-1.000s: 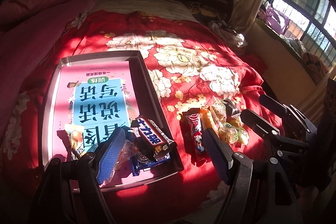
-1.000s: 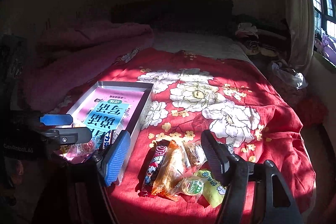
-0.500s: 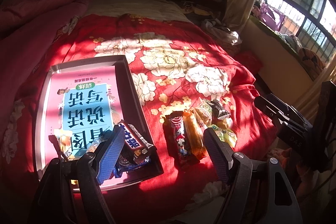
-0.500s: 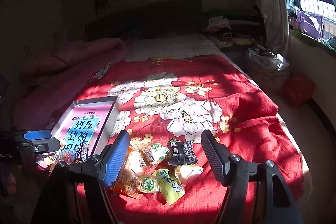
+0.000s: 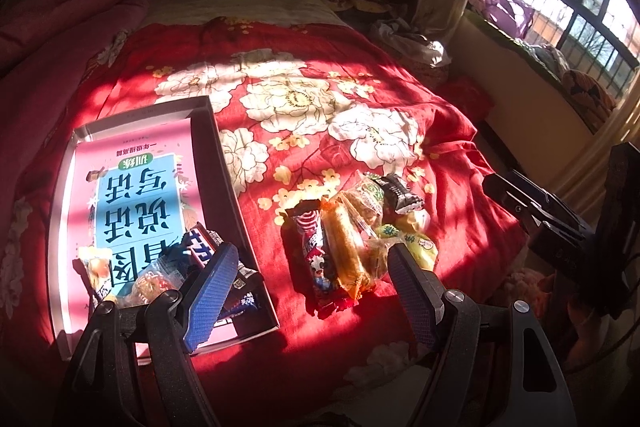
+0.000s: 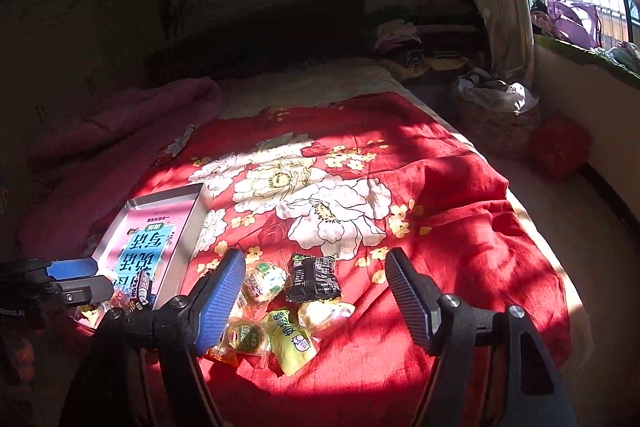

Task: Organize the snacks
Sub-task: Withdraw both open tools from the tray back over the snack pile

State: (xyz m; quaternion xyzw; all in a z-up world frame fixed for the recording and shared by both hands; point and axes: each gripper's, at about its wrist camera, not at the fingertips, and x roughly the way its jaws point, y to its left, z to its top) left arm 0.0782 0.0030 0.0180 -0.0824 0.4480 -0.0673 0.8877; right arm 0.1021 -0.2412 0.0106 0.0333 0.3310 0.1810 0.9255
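Currently both grippers gape wide, holding nothing. Right gripper (image 6: 316, 299) hangs nearer the loose snack pile (image 6: 288, 311) on the red bedspread (image 6: 460, 235); pile lies dead ahead, tray (image 6: 191, 223) off left. Left gripper (image 5: 310, 297) straddles tray edge and pile.

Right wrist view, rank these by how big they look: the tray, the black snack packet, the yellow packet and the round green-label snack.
1. tray, clearly largest.
2. black snack packet and yellow packet: they look about alike, and the yellow one lies nearer the camera, so no ranking between them.
3. round green-label snack, smallest, partly hidden behind the blue finger pad.
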